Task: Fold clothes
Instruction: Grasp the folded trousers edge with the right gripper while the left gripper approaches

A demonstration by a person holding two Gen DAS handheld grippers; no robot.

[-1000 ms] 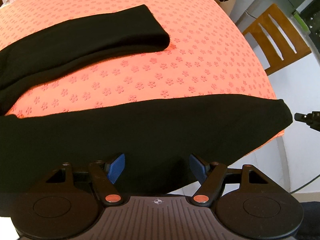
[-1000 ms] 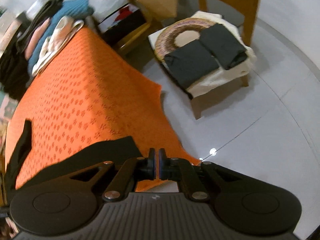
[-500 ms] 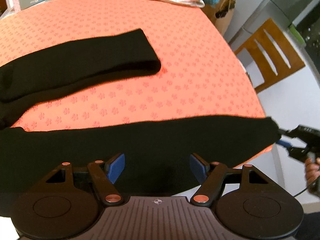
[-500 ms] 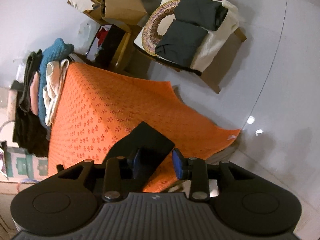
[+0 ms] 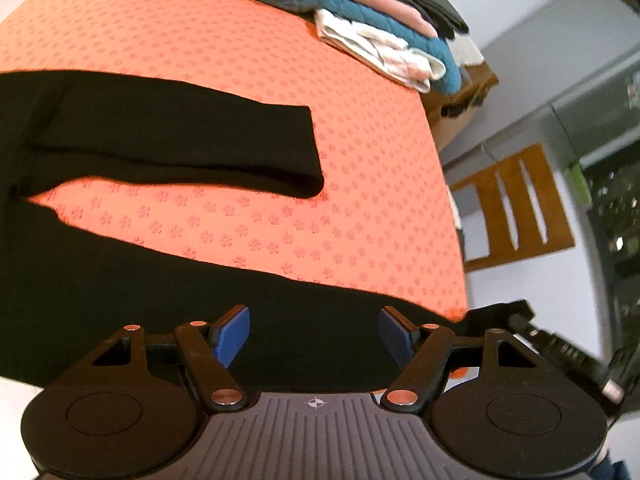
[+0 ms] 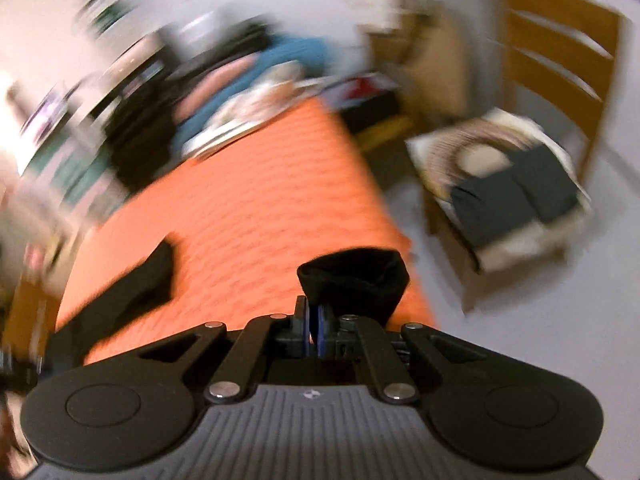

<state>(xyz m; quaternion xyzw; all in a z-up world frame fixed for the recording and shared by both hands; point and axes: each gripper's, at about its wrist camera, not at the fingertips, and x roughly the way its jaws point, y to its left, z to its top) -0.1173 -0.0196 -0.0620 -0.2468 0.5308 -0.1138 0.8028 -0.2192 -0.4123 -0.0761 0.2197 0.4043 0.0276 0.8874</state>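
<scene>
Left gripper (image 5: 314, 336) is sitting with its jaws spread wide, blue pads (image 5: 232, 335) facing each other, nothing between them. Right gripper (image 6: 314, 330) is pinching with its jaws closed, pads nearly touching, gripping a bunched fold of the black garment (image 6: 354, 280). The right wrist view is motion-blurred.

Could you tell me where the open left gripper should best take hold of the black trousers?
On the near leg, at its edge hanging over the table's near side, coming in level from the front. That edge lies flat right between the open left gripper; the right gripper already pinches the cuff.
</scene>
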